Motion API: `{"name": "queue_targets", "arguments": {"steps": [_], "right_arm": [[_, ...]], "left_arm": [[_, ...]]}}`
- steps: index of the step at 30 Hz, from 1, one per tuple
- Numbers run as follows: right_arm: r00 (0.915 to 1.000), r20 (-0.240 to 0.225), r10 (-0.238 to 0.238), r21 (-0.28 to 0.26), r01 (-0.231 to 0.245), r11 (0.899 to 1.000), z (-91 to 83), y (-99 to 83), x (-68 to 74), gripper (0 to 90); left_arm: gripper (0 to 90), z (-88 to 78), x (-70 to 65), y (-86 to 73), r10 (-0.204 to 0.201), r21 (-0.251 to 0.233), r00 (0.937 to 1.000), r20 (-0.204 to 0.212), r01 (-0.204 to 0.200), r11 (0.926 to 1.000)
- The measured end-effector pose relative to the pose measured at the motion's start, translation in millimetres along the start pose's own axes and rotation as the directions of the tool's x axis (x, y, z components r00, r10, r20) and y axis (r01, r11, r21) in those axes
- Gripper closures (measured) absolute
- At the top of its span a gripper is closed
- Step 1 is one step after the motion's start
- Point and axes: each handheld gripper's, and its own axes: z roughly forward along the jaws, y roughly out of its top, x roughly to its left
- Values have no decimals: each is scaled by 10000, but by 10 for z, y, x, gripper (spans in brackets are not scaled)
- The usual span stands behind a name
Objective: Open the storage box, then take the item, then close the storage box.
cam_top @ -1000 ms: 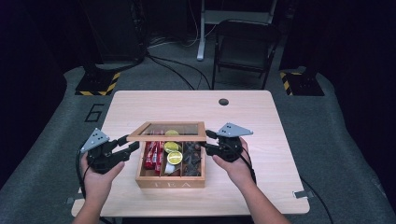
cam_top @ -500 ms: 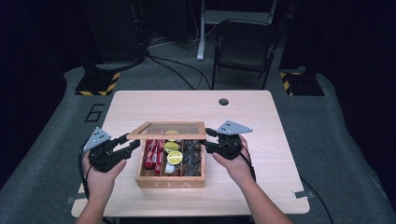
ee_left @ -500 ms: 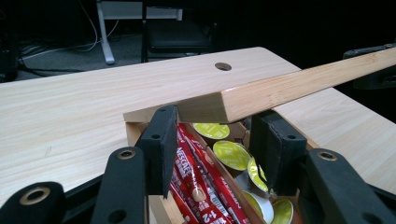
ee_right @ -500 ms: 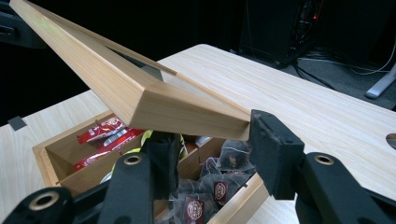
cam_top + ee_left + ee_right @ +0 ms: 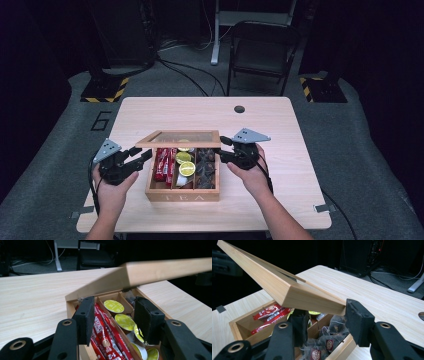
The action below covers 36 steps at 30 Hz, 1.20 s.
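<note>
A wooden tea box [image 5: 182,196] stands in the middle of the table with its glass-paned lid [image 5: 180,137] held half raised. Inside lie red sachets [image 5: 162,165], green capsules [image 5: 186,167] and dark tea bags [image 5: 206,170]. My left gripper [image 5: 142,155] is open at the box's left side, under the lid [image 5: 162,271]; between its jaws [image 5: 113,317] I see sachets [image 5: 105,325] and capsules [image 5: 113,306]. My right gripper [image 5: 225,149] is open at the lid's right corner. That corner [image 5: 287,290] sits just above its jaws [image 5: 327,317], over the tea bags [image 5: 329,340].
The light wooden table [image 5: 280,130] has a cable hole [image 5: 239,108] at the back. A folding chair [image 5: 262,50] and striped stand bases [image 5: 102,92] stand behind it. Bare tabletop lies on both sides of the box.
Almost nothing: the lid stays half raised and both grippers have only shifted slightly beside the box.
</note>
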Motion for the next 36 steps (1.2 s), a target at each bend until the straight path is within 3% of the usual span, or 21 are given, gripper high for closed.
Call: {"name": "queue_targets", "arguments": {"steps": [12, 19, 31, 36], "right_arm": [[10000, -53, 42, -106, -42, 9999, 13, 28, -29, 540], [9999, -71, 93, -141, -94, 9999, 15, 35, -36, 540], [9998, -67, 192, -126, -193, 9997, 16, 48, -38, 541], [9999, -49, 117, -168, -118, 9998, 20, 52, -44, 541]], "left_arm": [[499, 136, 9, -233, -160, 390, 9992, -369, 174, 9991], [520, 253, -40, -334, 224, 720, 9988, -438, -192, 9972], [532, 463, -96, -449, 460, 1327, 9981, -407, -403, 9903], [532, 523, -107, -483, 583, 1444, 9965, -604, -491, 9883]]}}
